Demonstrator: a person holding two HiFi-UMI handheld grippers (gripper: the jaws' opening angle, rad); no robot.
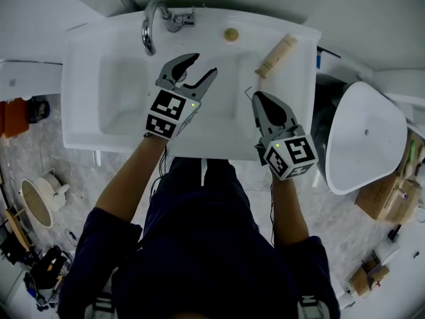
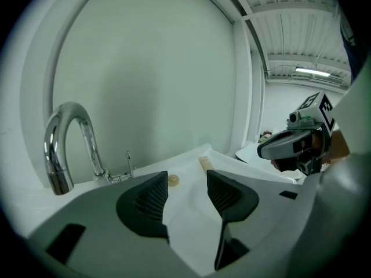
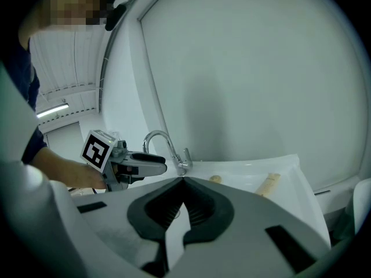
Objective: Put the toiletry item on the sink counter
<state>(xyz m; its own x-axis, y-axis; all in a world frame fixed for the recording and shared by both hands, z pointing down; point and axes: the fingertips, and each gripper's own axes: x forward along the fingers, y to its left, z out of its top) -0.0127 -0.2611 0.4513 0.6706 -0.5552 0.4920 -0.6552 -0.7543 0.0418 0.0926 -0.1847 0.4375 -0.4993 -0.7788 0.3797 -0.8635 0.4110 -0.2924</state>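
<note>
A beige toiletry tube [image 1: 276, 56] lies on the white sink counter [image 1: 299, 78] at the back right corner; it also shows as the tube [image 3: 268, 185] in the right gripper view and the tube [image 2: 204, 163] in the left gripper view. My left gripper [image 1: 200, 70] hovers over the basin, open and empty. My right gripper [image 1: 255, 96] is shut with nothing in it, a short way in front of the tube. The same grippers show from their own cameras: left gripper [image 2: 186, 191], right gripper [image 3: 182, 182].
A chrome faucet [image 1: 151, 22] stands at the sink's back left, with a round brass plug [image 1: 231, 34] beside it. A white toilet [image 1: 364, 135] is to the right. Boxes [image 1: 388, 198] and clutter sit on the floor at both sides.
</note>
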